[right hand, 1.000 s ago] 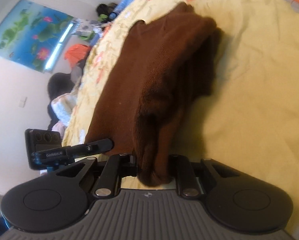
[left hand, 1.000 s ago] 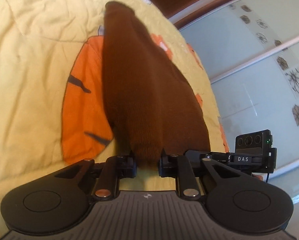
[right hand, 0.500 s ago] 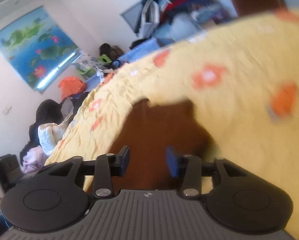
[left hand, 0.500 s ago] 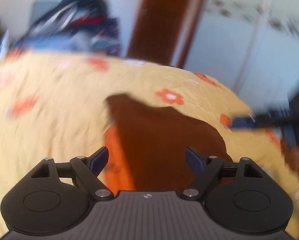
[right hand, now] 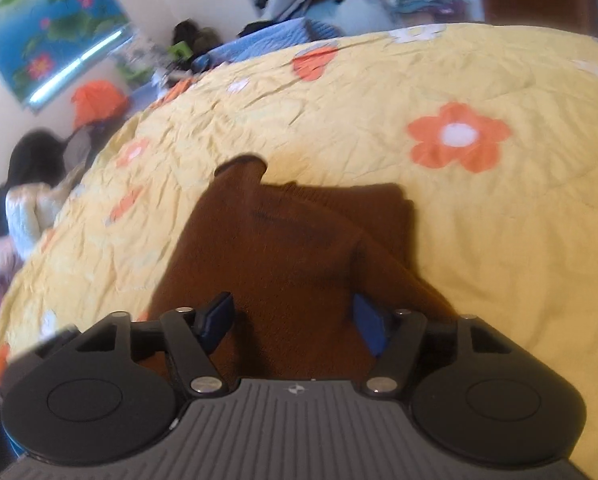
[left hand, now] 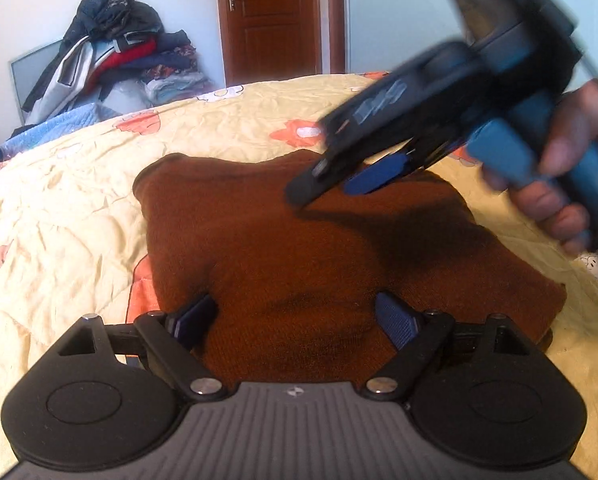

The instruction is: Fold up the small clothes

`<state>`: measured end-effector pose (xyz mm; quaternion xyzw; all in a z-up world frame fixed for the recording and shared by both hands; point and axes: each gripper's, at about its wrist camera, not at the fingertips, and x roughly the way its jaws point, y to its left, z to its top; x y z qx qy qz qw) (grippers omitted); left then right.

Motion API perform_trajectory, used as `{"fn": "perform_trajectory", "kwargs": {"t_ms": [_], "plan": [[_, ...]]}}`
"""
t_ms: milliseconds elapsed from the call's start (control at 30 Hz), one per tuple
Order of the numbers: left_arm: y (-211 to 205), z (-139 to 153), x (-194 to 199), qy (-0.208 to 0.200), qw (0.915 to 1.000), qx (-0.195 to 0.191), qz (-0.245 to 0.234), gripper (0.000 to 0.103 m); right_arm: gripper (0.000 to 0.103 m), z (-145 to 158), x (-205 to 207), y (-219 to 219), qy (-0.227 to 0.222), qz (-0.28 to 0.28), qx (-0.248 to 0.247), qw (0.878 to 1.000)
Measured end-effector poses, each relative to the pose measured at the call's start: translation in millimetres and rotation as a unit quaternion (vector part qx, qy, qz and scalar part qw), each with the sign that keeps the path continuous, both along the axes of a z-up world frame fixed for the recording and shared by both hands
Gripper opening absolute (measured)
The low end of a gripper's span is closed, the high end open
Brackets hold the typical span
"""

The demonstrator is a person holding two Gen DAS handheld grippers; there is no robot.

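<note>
Now, from your left wrist view, the left gripper (left hand: pixel 295 316) hangs just above the near edge of the brown knitted garment (left hand: pixel 299 248), its jaws spread wide with nothing between the pads — they have just been opening, and the cloth lies free beneath them. The garment rests folded on the yellow flowered bedspread (left hand: pixel 59 208), a compact, roughly squarish packet, which I judge is why you let go: the fold looks laid down. Across the frame your right hand (left hand: pixel 567 184) carries the right gripper (left hand: pixel 339 184) low over the garment's far side, blurred, its jaws parted and empty.

From your right wrist view, the right gripper (right hand: pixel 295 320) shows the same — jaws apart, just been opening, pads clear of the knit. The brown knitted garment (right hand: pixel 299 248) lies flat under and ahead of it, layered edges showing along its right side, one narrow part poking out at the far corner. That loose corner may want tucking before the fold counts as tidy.
</note>
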<state>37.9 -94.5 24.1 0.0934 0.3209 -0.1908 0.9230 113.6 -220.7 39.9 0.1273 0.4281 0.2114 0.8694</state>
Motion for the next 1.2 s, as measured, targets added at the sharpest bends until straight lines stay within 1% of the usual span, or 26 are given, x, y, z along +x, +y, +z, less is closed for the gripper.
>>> {"fn": "perform_trajectory", "kwargs": {"t_ms": [67,100,133,167,233,267,333,400,433,467,500,533,567,600,667,733,800,867,900,933,967,1000,1033,1067,1167,1200], "plan": [[1.4,-2.7,-2.7,-0.006,1.0,0.001,0.0,0.089,0.069,4.0,-24.1,-17.2,-0.014,-0.014,0.041,0.999],[1.8,-5.1,-2.8,-0.009,1.0,0.001,0.001,0.089,0.074,3.9,-30.1,-19.4,-0.014,-0.011,0.054,0.998],[1.4,-5.9,-2.3,-0.009,1.0,0.001,0.001,0.089,0.075,-1.3,-32.8,-16.6,-0.007,-0.011,0.051,0.999],[0.6,-6.0,-1.0,-0.009,1.0,0.002,0.001,0.089,0.074,-10.1,-33.7,-15.0,-0.001,-0.013,0.033,0.999],[0.9,-5.5,-0.6,-0.007,1.0,0.002,0.002,0.089,0.074,-22.6,-37.0,-12.9,-0.033,-0.002,0.013,0.999],[1.6,-5.0,-0.5,-0.007,1.0,0.003,0.001,0.089,0.074,-23.1,-36.3,-13.2,-0.034,-0.006,0.015,0.999],[4.9,-1.8,-3.0,-0.008,0.9999,0.005,0.003,0.09,0.074,-15.5,-34.2,-10.8,-0.022,-0.015,0.013,1.0],[12.4,8.1,-11.0,-0.012,0.9997,-0.003,0.023,0.089,0.076,-0.4,-44.4,-6.4,-0.025,-0.033,-0.008,0.999],[18.2,15.6,-25.6,-0.013,0.9992,-0.016,0.033,0.089,0.079,8.7,-57.0,-4.8,-0.04,-0.036,-0.02,0.998],[28.3,21.0,-36.8,-0.018,0.9987,-0.033,0.035,0.089,0.084,18.5,-76.0,-4.2,-0.067,-0.032,-0.026,0.997],[39.5,23.5,-50.4,-0.026,0.9978,-0.046,0.041,0.089,0.098,25.3,-97.7,-4.6,-0.095,-0.031,-0.03,0.994],[49.4,23.1,-63.9,-0.032,0.9969,-0.05,0.052,0.091,0.103,29.8,-123.1,-5.8,-0.124,-0.036,-0.037,0.991],[57.8,20.4,-76.8,-0.032,0.9961,-0.05,0.064,0.093,0.103,29.2,-148.5,-7.0,-0.145,-0.039,-0.047,0.988],[65.0,15.1,-88.7,-0.026,0.9955,-0.05,0.077,0.093,0.103,24.1,-169.6,-7.3,-0.149,-0.04,-0.063,0.986],[73.7,3.0,-106.3,-0.009,0.9939,-0.051,0.098,0.093,0.103,6.1,-203.2,-9.3,-0.142,-0.049,-0.098,0.984],[75.0,-7.2,-116.3,0.009,0.9925,-0.055,0.109,0.093,0.103,-14.3,-223.6,-10.5,-0.115,-0.067,-0.12,0.984],[69.4,-13.7,-118.2,0.026,0.9922,-0.055,0.109,0.093,0.103,-30.6,-231.4,-8.2,-0.087,-0.071,-0.125,0.986],[61.0,-18.4,-116.5,0.028,0.9933,-0.049,0.101,0.093,0.103,-41.4,-227.5,-1.4,-0.069,-0.082,-0.135,0.985],[55.3,-22.3,-115.3,0.022,0.9938,-0.038,0.102,0.093,0.103,-44.5,-222.4,4.1,-0.071,-0.093,-0.151,0.981],[50.2,-26.0,-112.3,0.015,0.9934,-0.024,0.111,0.094,0.103,-47.3,-220.0,13.0,-0.079,-0.106,-0.18,0.975],[45.1,-29.9,-110.2,0.005,0.9924,-0.012,0.122,0.1,0.103,-50.6,-213.3,20.5,-0.075,-0.119,-0.207,0.968],[43.9,-31.4,-105.0,0.01,0.9908,-0.014,0.135,0.102,0.103,-51.0,-209.2,24.8,-0.083,-0.131,-0.211,0.965],[46.7,-30.7,-100.2,0.017,0.9889,-0.022,0.146,0.103,0.103,-52.8,-203.9,26.8,-0.078,-0.14,-0.205,0.965],[48.3,-30.0,-97.8,0.016,0.9872,-0.024,0.157,0.103,0.103,-54.7,-201.9,28.0,-0.088,-0.154,-0.204,0.963],[48.0,-31.5,-100.2,0.011,0.9872,-0.021,0.157,0.103,0.103,-62.1,-200.5,31.5,-0.114,-0.179,-0.203,0.956],[48.7,-31.9,-101.7,0.01,0.9874,-0.022,0.157,0.103,0.103,-62.6,-200.3,31.2,-0.115,-0.18,-0.203,0.956]]}}
